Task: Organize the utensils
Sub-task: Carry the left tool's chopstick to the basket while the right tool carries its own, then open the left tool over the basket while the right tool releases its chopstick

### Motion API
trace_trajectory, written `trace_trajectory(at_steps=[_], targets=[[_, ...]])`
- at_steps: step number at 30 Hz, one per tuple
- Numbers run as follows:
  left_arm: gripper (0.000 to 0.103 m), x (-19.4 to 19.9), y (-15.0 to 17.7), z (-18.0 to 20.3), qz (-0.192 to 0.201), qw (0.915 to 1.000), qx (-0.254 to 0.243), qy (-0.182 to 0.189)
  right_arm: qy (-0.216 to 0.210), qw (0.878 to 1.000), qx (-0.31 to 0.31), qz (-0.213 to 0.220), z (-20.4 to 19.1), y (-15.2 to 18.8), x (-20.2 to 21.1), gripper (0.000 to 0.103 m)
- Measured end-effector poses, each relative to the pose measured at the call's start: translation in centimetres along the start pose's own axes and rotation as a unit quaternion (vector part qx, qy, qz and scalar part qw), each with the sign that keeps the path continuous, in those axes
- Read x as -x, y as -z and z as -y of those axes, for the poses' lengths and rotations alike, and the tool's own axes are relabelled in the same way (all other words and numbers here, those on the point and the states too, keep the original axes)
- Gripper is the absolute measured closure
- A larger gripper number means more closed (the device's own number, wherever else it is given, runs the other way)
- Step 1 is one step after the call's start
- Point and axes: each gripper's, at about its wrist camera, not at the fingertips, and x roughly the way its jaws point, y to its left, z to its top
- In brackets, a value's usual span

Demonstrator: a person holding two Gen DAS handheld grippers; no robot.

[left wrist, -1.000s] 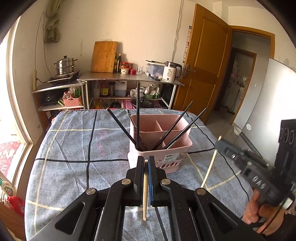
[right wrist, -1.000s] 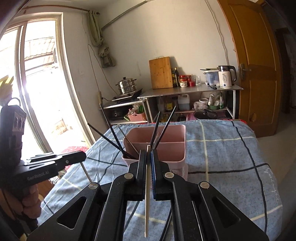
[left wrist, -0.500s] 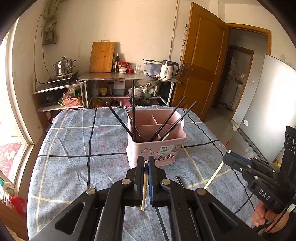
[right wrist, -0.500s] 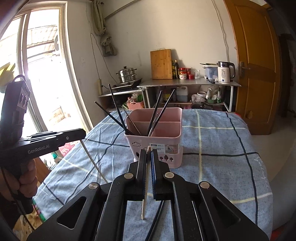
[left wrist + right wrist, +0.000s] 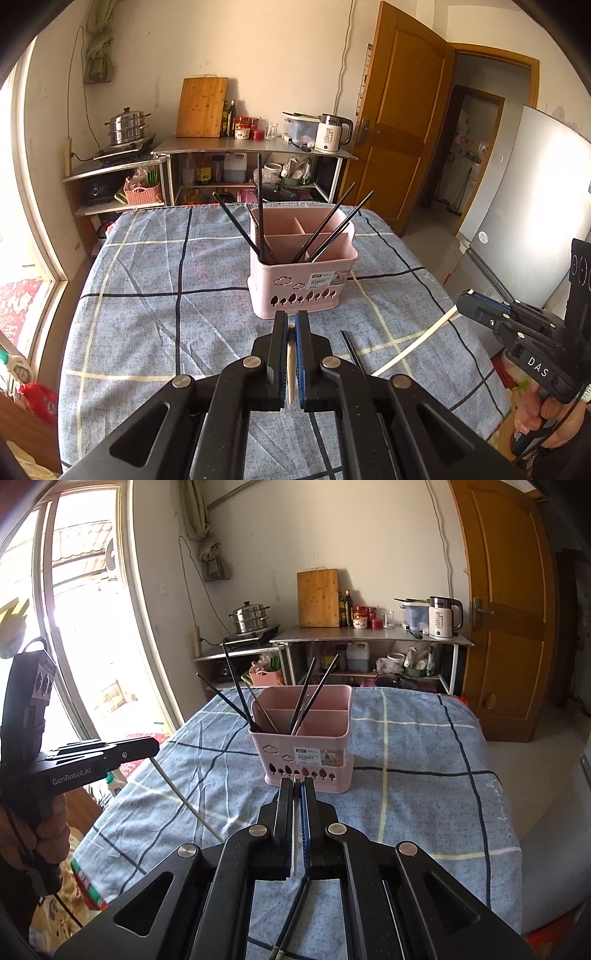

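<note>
Daylit and sharp — window (image 5: 85,627) glare, fisheye-warped edges.

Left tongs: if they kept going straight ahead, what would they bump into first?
Probably the pink utensil basket, straight ahead of the left tongs, which grip a pale chopstick. How much gap remains is unclear.

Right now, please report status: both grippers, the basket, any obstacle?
Left gripper shut on pale chopstick. Right gripper shut on second pale chopstick. Pink basket upright ahead, holding black chopsticks. One loose black chopstick on cloth.
</note>
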Motion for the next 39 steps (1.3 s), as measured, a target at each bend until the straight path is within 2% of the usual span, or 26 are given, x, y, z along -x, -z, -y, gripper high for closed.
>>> trace_trajectory(at_steps=[7, 16, 23, 29, 39], targets=[[0.1, 0.4, -2.4, 0.3, 0.022, 0.9996, 0.004, 0.015, 0.0, 0.999, -0.009, 0.046, 0.0, -2.5, 0.3, 0.099], [0.1, 1.1, -8.2, -0.3, 0.075, 0.9967, 0.019, 0.025, -0.011, 0.994, -0.017, 0.105, -0.4, -7.3, -0.5, 0.099], [0.1, 0.4, -12.1, -1.9, 0.102, 0.9938, 0.039, 0.019, -0.018, 0.991, -0.022, 0.129, -0.6, -10.4, -2.1, 0.099], [0.1, -1.9, -12.9, -3.5, 0.101, 0.9925, 0.066, 0.018, -0.008, 0.992, -0.02, 0.126, -0.4, -10.8, -4.6, 0.099], [0.1, -6.2, -10.6, -4.2, 0.068, 0.9945, 0.078, 0.014, -0.003, 0.996, -0.03, 0.082, -0.1, -8.7, -8.5, 0.099]])
